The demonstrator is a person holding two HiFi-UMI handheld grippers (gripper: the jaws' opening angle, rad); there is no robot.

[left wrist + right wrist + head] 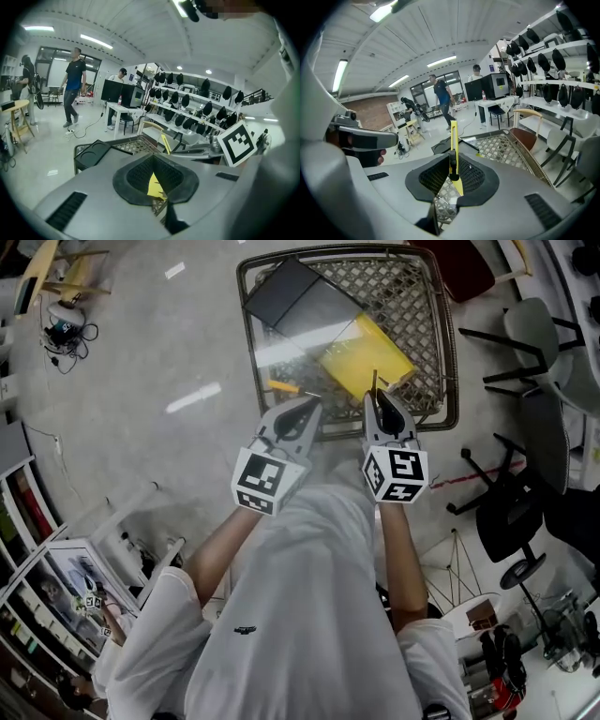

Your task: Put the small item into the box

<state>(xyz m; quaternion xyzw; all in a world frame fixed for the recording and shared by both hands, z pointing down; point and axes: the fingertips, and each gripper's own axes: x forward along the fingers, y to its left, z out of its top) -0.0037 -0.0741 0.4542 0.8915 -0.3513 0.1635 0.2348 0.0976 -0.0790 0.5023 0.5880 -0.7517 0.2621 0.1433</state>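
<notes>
Right gripper view: a knife (pixel 453 145) is clamped upright in the right gripper (pixel 452 178). The left gripper (pixel 157 187) is seen pinched together, apparently empty. Carrying is judged under way. Just beyond lies the box (pixel 367 354); the knife must next be lowered into it and released.

Plastic utility knife (pixel 453 140), glossy floor (pixel 141 352)

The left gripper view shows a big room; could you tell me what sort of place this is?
Probably a lab or workshop: shelves of dark gear, a desk with monitors, and an office chair.
</notes>
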